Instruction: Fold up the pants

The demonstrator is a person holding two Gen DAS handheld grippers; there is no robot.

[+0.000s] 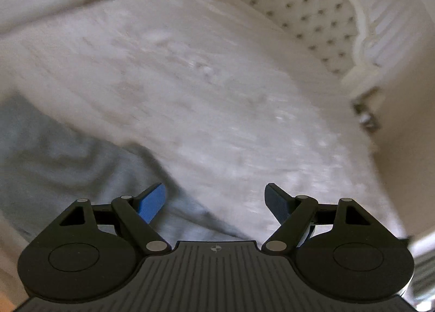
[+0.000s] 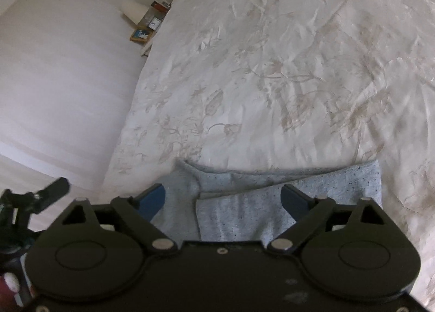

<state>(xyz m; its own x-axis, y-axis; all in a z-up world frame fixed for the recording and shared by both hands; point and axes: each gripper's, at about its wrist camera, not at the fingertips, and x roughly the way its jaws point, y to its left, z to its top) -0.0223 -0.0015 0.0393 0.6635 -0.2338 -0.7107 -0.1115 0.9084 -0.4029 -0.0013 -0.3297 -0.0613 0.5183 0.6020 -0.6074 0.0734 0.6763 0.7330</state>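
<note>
A: So, how many garments are on the bed [image 2: 285, 67]?

B: One pair of grey pants [image 2: 244, 211], already doubled over. From the right wrist view I count two layers at the near edge of the bedspread, the upper one lying across the lower, with a rounded corner sticking out at the far left.

A: And the grippers?

B: Two. The right gripper [image 2: 223, 197] hovers just above the folded pants with its jaws spread wide; the cloth lies below the gap and neither blue pad presses on it. The left gripper [image 1: 215, 201] also stands wide apart with nothing between its pads. Its view is blurred; the pants [image 1: 68, 154] fill the near left there, and its left pad sits over the cloth, though I cannot tell whether it touches.

A: Anything else countable?

B: One tufted headboard [image 1: 304, 12] at the far right of the left view. One bedside shelf [image 2: 152, 23] beyond the far left corner of the bed, holding one framed picture [image 2: 140, 35], something like a small clock, and a red item; a pale rounded shape stands beside them. Part of the left gripper also shows at the near left edge of the right view.

A: Any writing or labels?

B: None that can be read; the things on the shelf are too small to make out
</note>
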